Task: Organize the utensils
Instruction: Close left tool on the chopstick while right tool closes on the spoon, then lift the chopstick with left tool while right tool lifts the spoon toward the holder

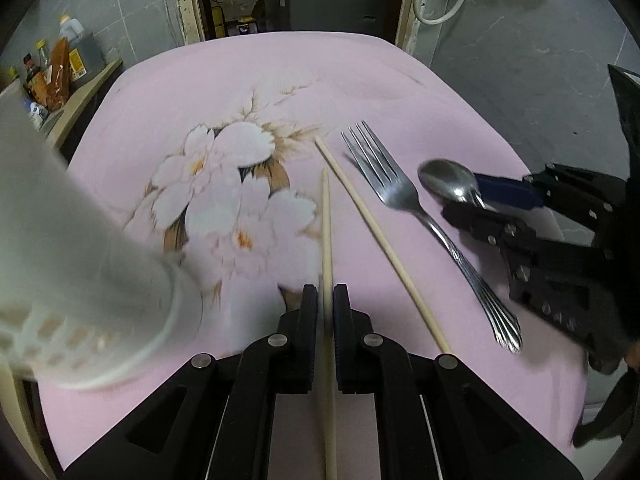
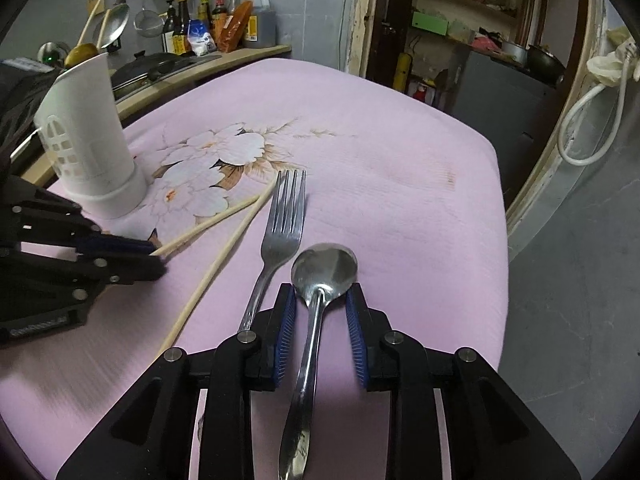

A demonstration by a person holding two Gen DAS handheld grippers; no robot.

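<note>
While its two black fingers press in from either side, the left gripper (image 1: 328, 300) clamps one pale chopstick (image 1: 327, 264) that runs straight along its axis, tip pointing away over the pink floral cloth (image 1: 256, 92). The gripper reaches low and nearly level across the table. Just to its right lies the second chopstick (image 1: 380, 240), slanted and flat on the cloth, apart from the held one. Beyond that rests the fork (image 2: 280, 236), tines away.

The right gripper (image 2: 321, 304) sits low over the table's near edge with its blue-padded jaws standing open around the neck of the spoon (image 2: 324, 268); the pads flank the handle with gaps on both sides, and the bowl lies just ahead of the fingertips. Spoon and fork lie side by side, near but not touching.

Off to the left stands the white utensil holder (image 2: 86, 140), upright on the cloth, with latticed cut-outs near its base.
</note>
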